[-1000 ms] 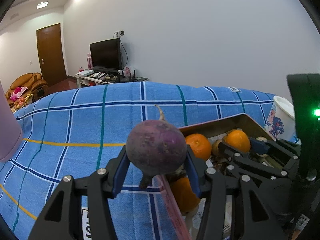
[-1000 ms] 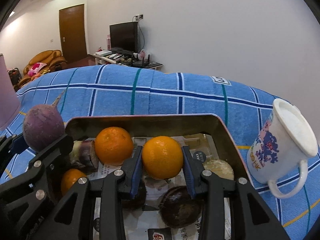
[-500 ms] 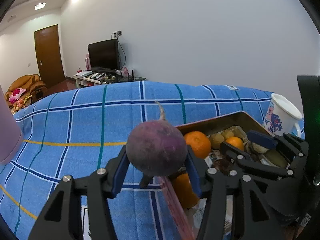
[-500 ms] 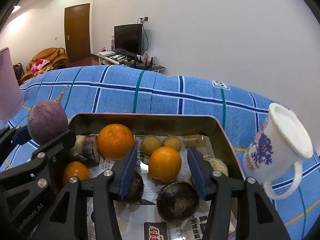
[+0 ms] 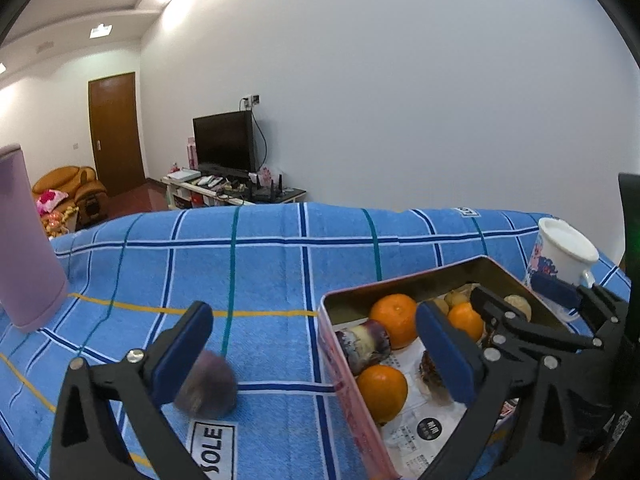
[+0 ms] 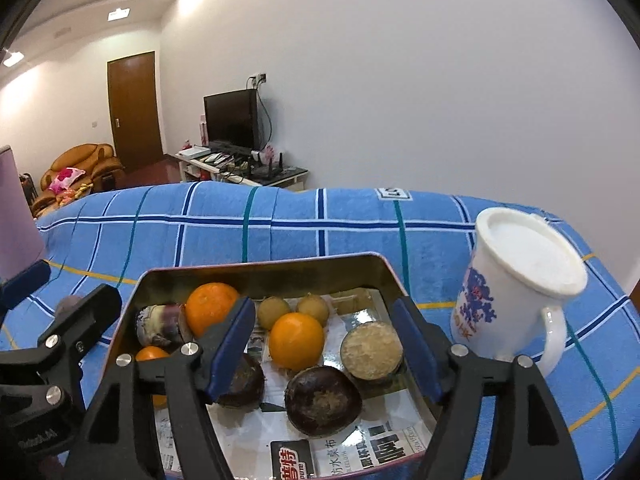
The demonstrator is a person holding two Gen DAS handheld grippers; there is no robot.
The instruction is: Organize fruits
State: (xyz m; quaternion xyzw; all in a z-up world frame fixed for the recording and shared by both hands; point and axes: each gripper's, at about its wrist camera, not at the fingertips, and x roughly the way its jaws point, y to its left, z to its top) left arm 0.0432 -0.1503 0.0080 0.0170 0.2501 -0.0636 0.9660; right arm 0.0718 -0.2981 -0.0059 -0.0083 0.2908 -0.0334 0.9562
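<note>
My left wrist camera looks forward and slightly down along its fingers, close over the blue checked cloth (image 5: 280, 272), the tin tray (image 5: 332, 344) at its right. My right wrist camera sits directly above that tray (image 6: 264, 268). Both share tray, white mug (image 6: 516, 284), cloth and the far television (image 5: 224, 140).

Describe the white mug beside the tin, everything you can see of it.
The white mug looks ceramic or enamel, with a blue and pink print on its side and a looped handle at its lower right. It stands on the blue checked cloth, to the right of the tin. It looks tilted, perhaps only from the lens. Neither gripper touches it.
</note>
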